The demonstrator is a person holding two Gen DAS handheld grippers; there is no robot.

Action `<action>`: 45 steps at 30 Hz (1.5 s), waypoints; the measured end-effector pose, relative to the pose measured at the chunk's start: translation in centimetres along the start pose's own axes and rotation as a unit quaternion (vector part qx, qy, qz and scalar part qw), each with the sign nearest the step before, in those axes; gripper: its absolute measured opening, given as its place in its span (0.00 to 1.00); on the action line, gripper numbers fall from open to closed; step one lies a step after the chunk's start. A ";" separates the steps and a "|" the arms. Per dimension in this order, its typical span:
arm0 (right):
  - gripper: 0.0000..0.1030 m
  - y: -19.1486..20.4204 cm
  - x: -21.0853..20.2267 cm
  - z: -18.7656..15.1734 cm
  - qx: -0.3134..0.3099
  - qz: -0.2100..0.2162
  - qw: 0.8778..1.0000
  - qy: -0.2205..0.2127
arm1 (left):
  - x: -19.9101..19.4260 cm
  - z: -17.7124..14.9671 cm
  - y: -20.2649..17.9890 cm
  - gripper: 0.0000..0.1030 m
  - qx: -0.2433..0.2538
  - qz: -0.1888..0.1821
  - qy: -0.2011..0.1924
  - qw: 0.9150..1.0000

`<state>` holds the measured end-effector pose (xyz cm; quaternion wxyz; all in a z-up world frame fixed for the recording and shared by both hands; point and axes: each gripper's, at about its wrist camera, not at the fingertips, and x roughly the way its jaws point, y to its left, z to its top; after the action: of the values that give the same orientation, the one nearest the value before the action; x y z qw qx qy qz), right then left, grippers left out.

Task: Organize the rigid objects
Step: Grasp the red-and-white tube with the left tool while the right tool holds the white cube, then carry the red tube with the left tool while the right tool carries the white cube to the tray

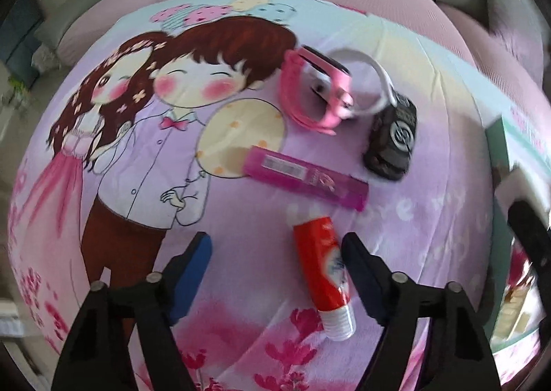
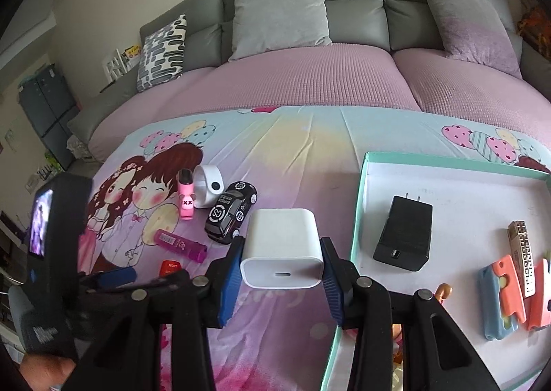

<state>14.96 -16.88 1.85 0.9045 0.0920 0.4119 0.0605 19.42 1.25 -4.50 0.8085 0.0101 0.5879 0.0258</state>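
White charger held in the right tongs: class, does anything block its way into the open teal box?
Nothing visible does. The white charger is gripped beside the teal box, whose near white floor is bare; the black adapter lies further in.

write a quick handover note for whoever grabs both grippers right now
Right gripper: shut on the white charger, held above the blanket just left of the tray.
Left gripper: jaws apart over the red tube, which lies between them, not gripped.
Done: black charger, a patterned metal piece and some coloured cases are in the tray.
Left on the blanket: red tube, magenta stick, toy car, pink watch, white band.
Next, likely: put the white charger in the tray, then grip the tube.
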 end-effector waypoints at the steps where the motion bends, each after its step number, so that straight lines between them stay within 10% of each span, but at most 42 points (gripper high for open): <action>1: 0.44 0.0 0.0 0.0 0.000 0.000 1.000 0.000 | 0.0 0.0 -0.3 0.71 0.006 0.003 0.001 1.000; 9: 0.44 -0.3 0.1 -0.1 0.006 -0.001 1.000 0.003 | -0.6 -0.4 -2.0 0.33 0.044 -0.017 -0.006 0.999; 28: 0.44 -1.4 -2.9 0.9 0.018 -0.005 0.999 -0.039 | -9.4 0.3 -2.4 0.29 0.025 -0.082 -0.148 0.985; 45: 0.44 -11.4 -8.6 1.1 0.101 -0.145 0.980 -0.092 | -12.4 -0.8 -11.3 0.29 0.083 -0.161 -0.216 0.960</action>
<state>10.56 -29.78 6.46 0.9237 0.1276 0.3401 -0.1217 15.17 -10.72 6.48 0.9059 -0.0118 0.3934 -0.1563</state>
